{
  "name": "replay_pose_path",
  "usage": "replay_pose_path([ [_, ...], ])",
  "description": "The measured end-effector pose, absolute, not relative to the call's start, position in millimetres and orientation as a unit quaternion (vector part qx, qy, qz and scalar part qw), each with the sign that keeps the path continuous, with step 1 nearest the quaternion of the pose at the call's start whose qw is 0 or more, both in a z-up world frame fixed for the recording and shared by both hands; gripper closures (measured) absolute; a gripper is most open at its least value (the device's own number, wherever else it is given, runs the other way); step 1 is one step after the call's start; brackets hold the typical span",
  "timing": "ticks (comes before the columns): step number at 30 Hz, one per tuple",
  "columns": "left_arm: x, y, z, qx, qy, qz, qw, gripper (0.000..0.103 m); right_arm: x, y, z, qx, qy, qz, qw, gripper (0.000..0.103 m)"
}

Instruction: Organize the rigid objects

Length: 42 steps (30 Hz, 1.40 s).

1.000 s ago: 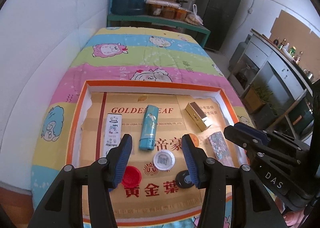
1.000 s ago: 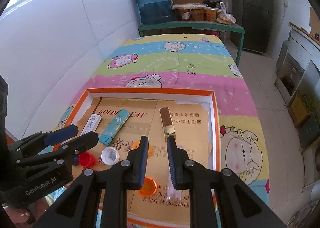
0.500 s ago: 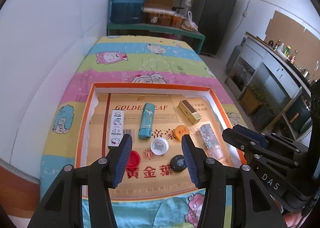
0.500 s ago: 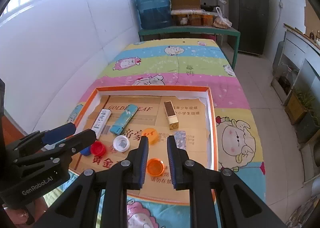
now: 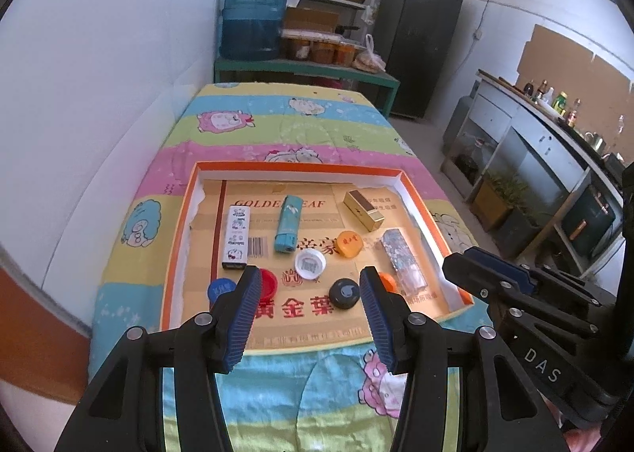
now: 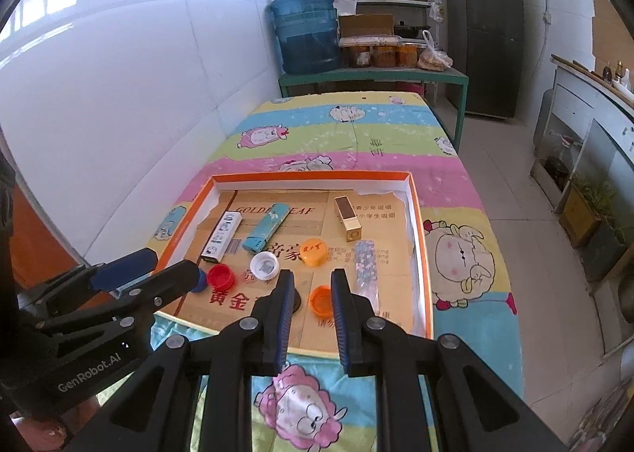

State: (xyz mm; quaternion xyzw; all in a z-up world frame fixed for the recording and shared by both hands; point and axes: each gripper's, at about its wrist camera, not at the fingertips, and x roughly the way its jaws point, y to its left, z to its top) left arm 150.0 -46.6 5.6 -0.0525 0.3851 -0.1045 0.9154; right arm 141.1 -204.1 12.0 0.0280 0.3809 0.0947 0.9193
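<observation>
- While both grippers have drawn back from the tray (image 5: 180, 214), the left gripper (image 5: 307, 313) stays half open, holding nothing.
- The right gripper (image 6: 313, 313) remains at its narrowest, empty.
- Caps, including the black cap (image 5: 344, 293), and small boxes lie unmoved inside the tray, now farther off.

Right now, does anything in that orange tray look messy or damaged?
Mostly the white paper lining: torn and ragged along the tray walls. The gold box lies askew to the other boxes, and bottle caps are scattered loosely.
</observation>
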Motion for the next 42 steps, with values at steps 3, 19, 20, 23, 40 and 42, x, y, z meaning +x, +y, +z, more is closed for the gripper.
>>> replay_pose_path([
  [3,139.9,-44.7,8.6,-0.052,0.378,-0.105,0.918,0.05,131.2,-200.9,14.7,0.03,0.376,0.095,0.921,0.084],
  [19,90.1,-36.9,25.3,-0.048,0.349,-0.099,0.931,0.05,85.6,-185.2,25.9,0.022,0.353,0.098,0.93,0.084],
  [20,86.9,-35.9,26.3,-0.049,0.347,-0.099,0.931,0.05,82.4,-184.1,26.9,0.022,0.351,0.098,0.931,0.084],
  [23,79.0,-34.5,28.2,-0.049,0.343,-0.097,0.933,0.05,74.6,-179.8,28.8,0.021,0.347,0.098,0.932,0.084],
  [40,34.5,-26.5,39.6,-0.039,0.323,-0.086,0.942,0.05,33.6,-170.3,32.8,0.031,0.335,0.083,0.938,0.084],
  [42,28.3,-27.0,40.1,-0.034,0.321,-0.085,0.943,0.05,30.8,-169.6,32.2,0.029,0.333,0.078,0.939,0.084],
])
